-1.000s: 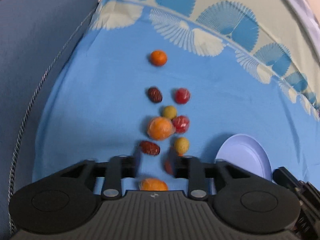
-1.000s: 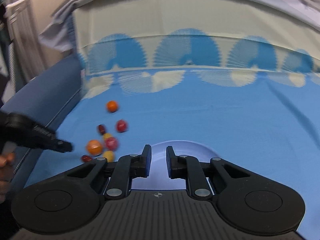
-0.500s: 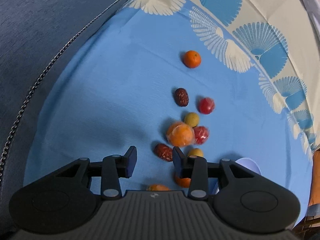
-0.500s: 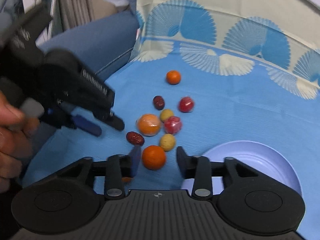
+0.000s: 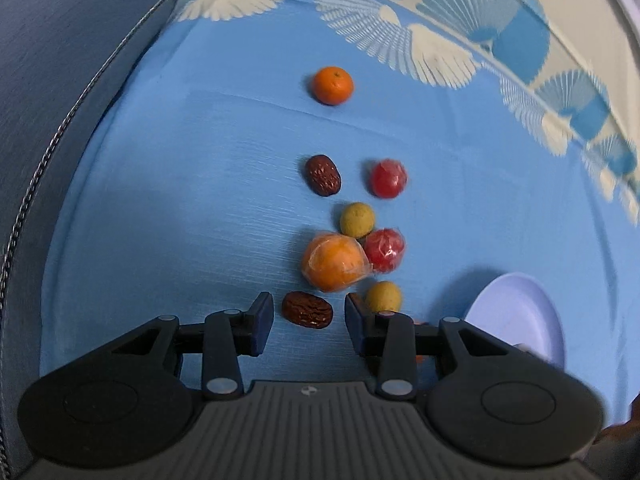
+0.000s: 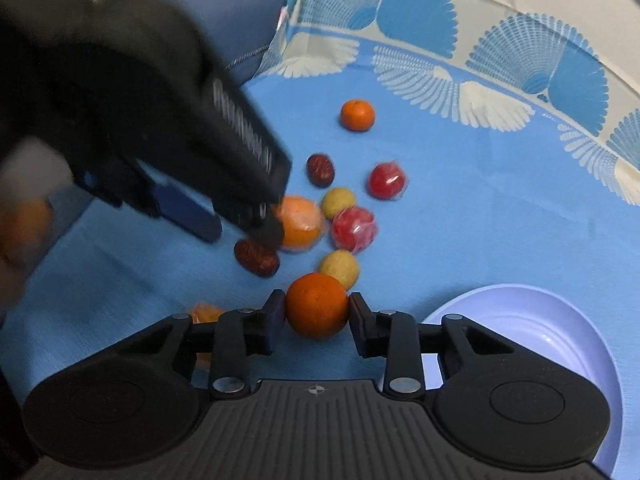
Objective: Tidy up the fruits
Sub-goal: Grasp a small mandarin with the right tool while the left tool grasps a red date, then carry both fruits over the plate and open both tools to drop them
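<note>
Several small fruits lie on a blue cloth. A bare orange sits between the fingers of my right gripper; its jaws are closing and both pads touch the fruit. My left gripper is open and points down at a dark red date, which lies between its fingertips without touching them. In the right wrist view the left gripper hovers over that date. Beyond it lie a wrapped orange, two wrapped red fruits, two yellow fruits, another date and a far orange.
A pale lilac plate stands at the right, near my right gripper. Another orange fruit is half hidden behind the right gripper's left finger. A dark blue cushion borders the cloth on the left. A hand holds the left gripper.
My right gripper swung left from the plate to the fruits, opened, and now closes around the bare orange. My left gripper came lower, and the near date now lies between its fingers.
</note>
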A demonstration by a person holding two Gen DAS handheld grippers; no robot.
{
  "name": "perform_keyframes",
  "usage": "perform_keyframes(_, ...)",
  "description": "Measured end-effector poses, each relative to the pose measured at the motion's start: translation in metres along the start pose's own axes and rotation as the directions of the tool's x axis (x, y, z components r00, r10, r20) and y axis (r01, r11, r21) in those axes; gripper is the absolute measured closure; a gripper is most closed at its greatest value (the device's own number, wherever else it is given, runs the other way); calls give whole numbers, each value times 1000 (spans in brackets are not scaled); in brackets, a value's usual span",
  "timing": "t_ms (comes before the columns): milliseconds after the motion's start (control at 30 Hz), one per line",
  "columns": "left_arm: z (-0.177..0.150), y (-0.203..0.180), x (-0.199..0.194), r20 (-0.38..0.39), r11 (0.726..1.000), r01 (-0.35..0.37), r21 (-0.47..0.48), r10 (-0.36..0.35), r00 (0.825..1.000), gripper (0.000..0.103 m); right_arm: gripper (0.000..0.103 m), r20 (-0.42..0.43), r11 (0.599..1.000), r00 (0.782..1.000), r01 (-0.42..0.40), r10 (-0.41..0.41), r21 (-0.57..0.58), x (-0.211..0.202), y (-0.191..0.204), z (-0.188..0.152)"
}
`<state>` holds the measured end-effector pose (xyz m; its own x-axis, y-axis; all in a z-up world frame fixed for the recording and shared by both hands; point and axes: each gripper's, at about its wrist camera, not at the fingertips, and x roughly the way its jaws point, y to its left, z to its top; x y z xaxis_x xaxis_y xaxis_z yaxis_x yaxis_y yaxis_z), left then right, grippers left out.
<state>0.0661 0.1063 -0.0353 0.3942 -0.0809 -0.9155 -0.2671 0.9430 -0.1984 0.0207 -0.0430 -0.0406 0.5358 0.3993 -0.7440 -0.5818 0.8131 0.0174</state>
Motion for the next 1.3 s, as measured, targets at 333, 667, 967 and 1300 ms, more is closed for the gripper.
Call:
perform_keyframes(333,-5,-25,22,-8,982,-102,161,104,994,68,67,31,999,999,23,-24,44,-39,-21,2)
perform_keyframes(667,-23,-23,-26,133,987,-58,153,38,990,68,67,147,989,983,94,-111,115,-130,-73,-16)
perform_keyframes(967,-70,-58,-97,374,963,8,268,-112,921,68,67,116,946,963,208,-242,247,-139,-99,-55)
perform_keyframes(1300,-104,-110,-61,239,892,91,443,-215,947,68,67,82,918,949,271,-306,288,-140,-123,-68)
